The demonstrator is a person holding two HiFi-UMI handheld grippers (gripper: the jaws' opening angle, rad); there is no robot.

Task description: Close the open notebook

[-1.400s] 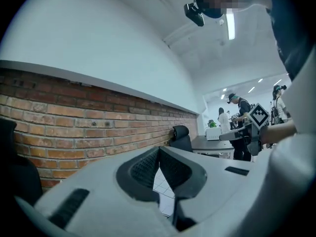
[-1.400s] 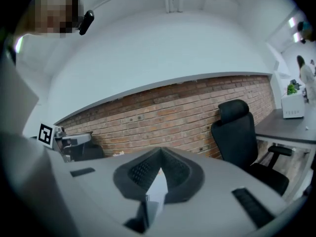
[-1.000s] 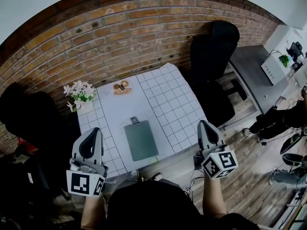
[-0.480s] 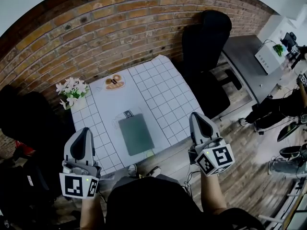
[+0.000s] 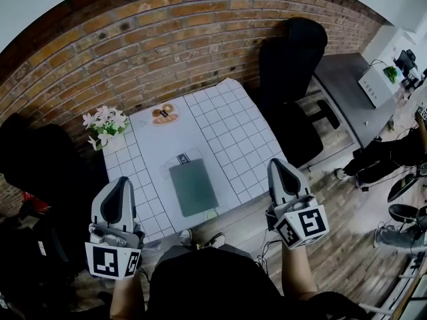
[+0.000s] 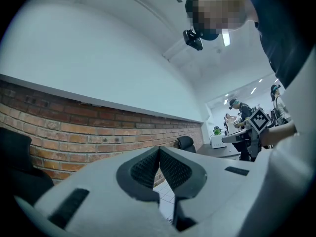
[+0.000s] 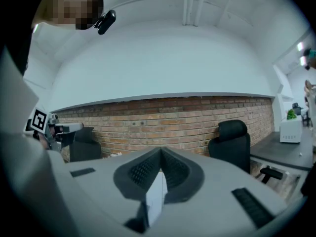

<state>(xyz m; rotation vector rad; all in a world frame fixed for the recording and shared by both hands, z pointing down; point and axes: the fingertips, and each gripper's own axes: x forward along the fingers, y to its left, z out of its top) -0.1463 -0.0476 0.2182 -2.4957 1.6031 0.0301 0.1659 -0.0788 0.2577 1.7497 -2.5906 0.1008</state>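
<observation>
The left hand-held gripper [image 6: 159, 151] has its two ribbed jaws pressed together at the tips, with nothing between them. It points out about level toward the brick wall [image 6: 74, 127]. The right hand-held gripper [image 7: 161, 153] is likewise fully closed and empty, its jaws meeting in a point. It faces the same wall, with a black office chair [image 7: 232, 142] ahead on its right.

In the head view both are held up in front of the person, one by each near corner of the table [image 5: 233, 139], with their marker cubes at the near ends. Neither touches anything that lies on the table.

Between them, on the near middle of the table, the notebook [image 5: 193, 187] lies flat and shut, dark green cover up. It rests on a plain white mat [image 5: 160, 145] that runs down the middle of the checked top. A small black-and-white tag [image 5: 184, 159] lies just beyond the notebook's far edge. At the mat's far end is a small picture or plate with brown pieces [image 5: 165, 114], too small to identify. A bunch of pale flowers [image 5: 103, 122] stands at the far left corner, close to the wall. Wooden floor [image 5: 347, 205] shows to the right of the table
</observation>
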